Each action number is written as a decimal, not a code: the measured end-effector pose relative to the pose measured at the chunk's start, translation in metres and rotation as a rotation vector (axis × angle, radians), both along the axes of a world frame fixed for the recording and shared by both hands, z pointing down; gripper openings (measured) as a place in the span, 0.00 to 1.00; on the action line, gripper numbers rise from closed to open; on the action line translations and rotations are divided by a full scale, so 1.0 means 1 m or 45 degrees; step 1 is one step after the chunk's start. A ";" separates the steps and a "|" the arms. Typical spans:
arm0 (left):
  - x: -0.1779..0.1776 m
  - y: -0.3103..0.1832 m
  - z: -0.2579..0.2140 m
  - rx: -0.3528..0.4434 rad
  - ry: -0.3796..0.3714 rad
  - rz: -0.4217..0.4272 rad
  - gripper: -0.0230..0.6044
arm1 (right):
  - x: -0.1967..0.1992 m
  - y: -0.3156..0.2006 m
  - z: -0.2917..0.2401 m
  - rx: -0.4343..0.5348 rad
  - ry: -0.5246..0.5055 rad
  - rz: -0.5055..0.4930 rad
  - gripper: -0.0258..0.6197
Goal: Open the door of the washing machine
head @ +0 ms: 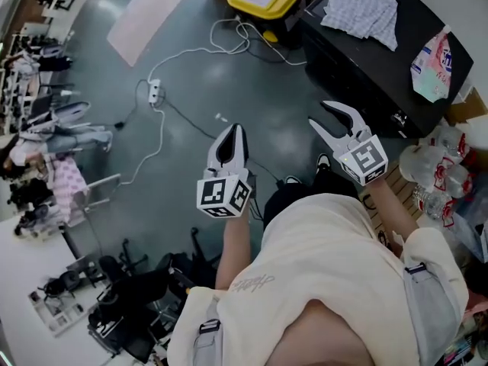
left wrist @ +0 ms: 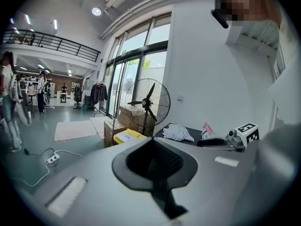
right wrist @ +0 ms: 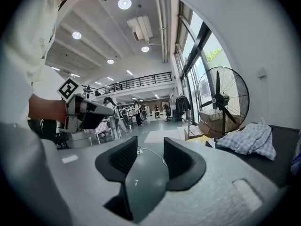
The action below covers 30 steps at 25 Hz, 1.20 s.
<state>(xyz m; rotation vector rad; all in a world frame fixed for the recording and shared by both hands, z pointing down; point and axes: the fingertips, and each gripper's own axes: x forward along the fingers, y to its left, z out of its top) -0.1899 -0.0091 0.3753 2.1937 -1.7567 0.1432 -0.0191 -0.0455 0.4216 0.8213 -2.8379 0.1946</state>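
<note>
Your shirt (head: pixel 335 258) is cream and short-sleeved, with small script (unreadable) near one sleeve, under grey buckled straps (head: pixel 421 303). Your left claw (head: pixel 239 128) and right claw (head: pixel 320 113) are pale grey, black-padded, each bearing a black-and-white marker cube (head: pixel 223 194).

Black box-shaped unit (head: pixel 358 67) — cannot tell if it is the washing machine | upper right of head view | flat top carries checked cloth (head: pixel 362 10) | door not discernible

Bright, evenly lit by ceiling lamps (right wrist: pixel 124 4); fisheye edges dark
</note>
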 end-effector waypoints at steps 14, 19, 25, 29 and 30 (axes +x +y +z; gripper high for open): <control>-0.076 -0.104 0.003 0.088 0.103 0.269 0.07 | -0.051 -0.069 -0.008 0.075 0.135 0.302 0.32; -0.127 -0.141 0.004 0.114 0.085 0.360 0.07 | -0.081 -0.096 -0.020 0.108 0.100 0.468 0.32; -0.175 -0.161 0.017 0.101 0.093 0.437 0.07 | -0.115 -0.105 -0.015 0.093 0.129 0.604 0.32; -0.191 -0.175 0.032 0.073 0.124 0.441 0.07 | -0.129 -0.109 -0.008 0.070 0.176 0.617 0.32; -0.192 -0.177 0.034 0.070 0.135 0.447 0.07 | -0.131 -0.112 -0.006 0.063 0.186 0.622 0.32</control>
